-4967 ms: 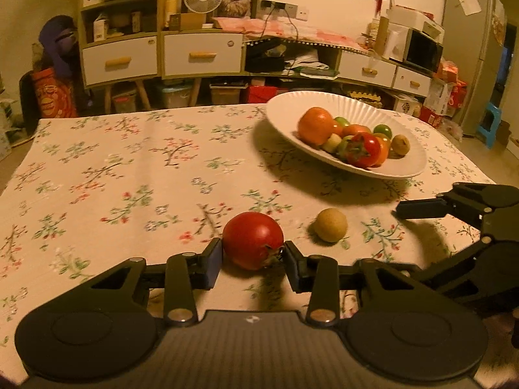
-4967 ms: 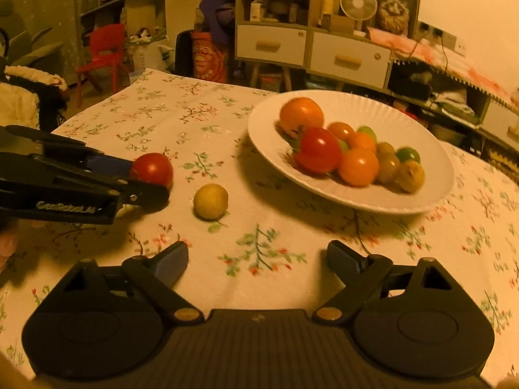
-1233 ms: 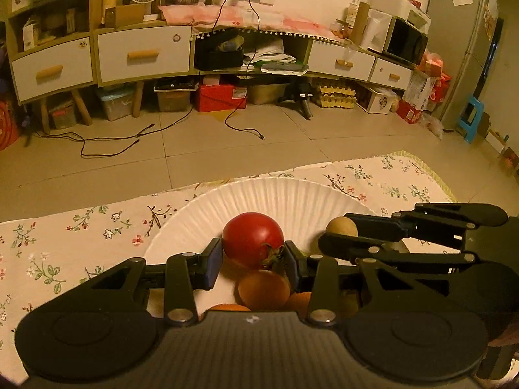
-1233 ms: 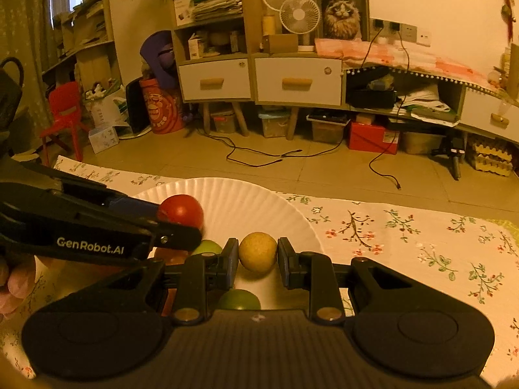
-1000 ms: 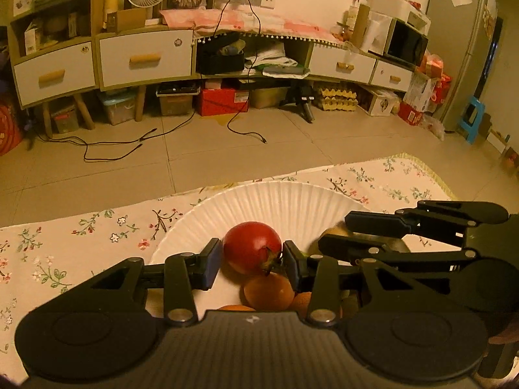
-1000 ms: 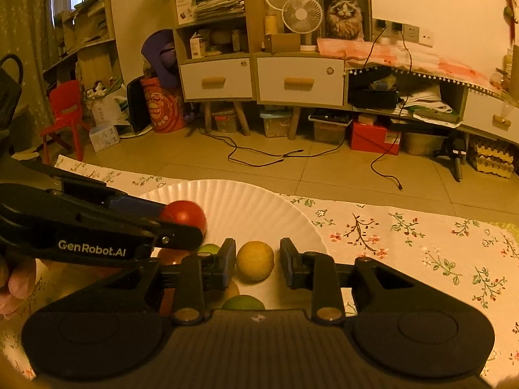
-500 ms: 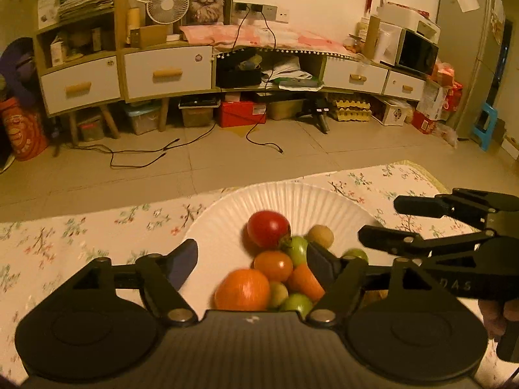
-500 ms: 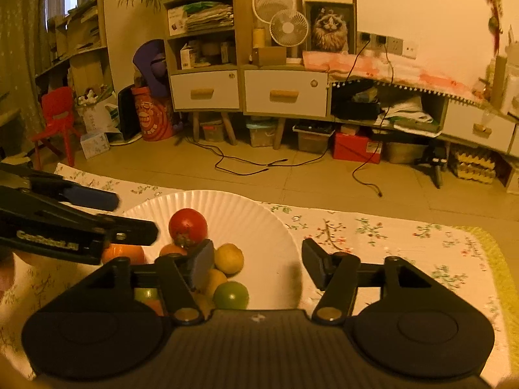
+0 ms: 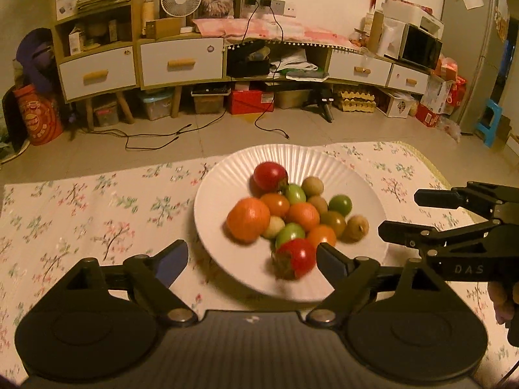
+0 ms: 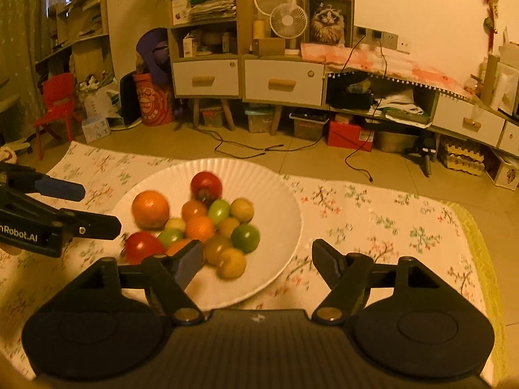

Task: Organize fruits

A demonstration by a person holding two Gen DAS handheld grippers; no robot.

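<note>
A white paper plate (image 9: 211,194) (image 10: 285,201) on the flowered tablecloth holds a pile of red, orange, green and yellow fruits. The red tomato (image 9: 270,176) (image 10: 206,184) rests at the pile's far side, with the small yellow fruit (image 9: 313,186) (image 10: 241,209) just right of it. My left gripper (image 9: 251,259) (image 10: 99,209) hovers over the plate's near edge, its jaws opening, with nothing held between them. My right gripper (image 10: 258,261) (image 9: 402,213) hangs at the plate's right side, its jaws also opening and holding nothing.
The tablecloth (image 9: 97,214) ends at the table's far edge just behind the plate. Beyond it lie floor, loose cables (image 9: 152,136) and low cabinets (image 9: 181,61). A person's hand (image 9: 501,298) grips the right tool at the frame edge.
Both grippers let go: the red tomato and the yellow fruit now lie on the plate. Both pairs of jaws spread wide, and both grippers drew back and up from the pile.
</note>
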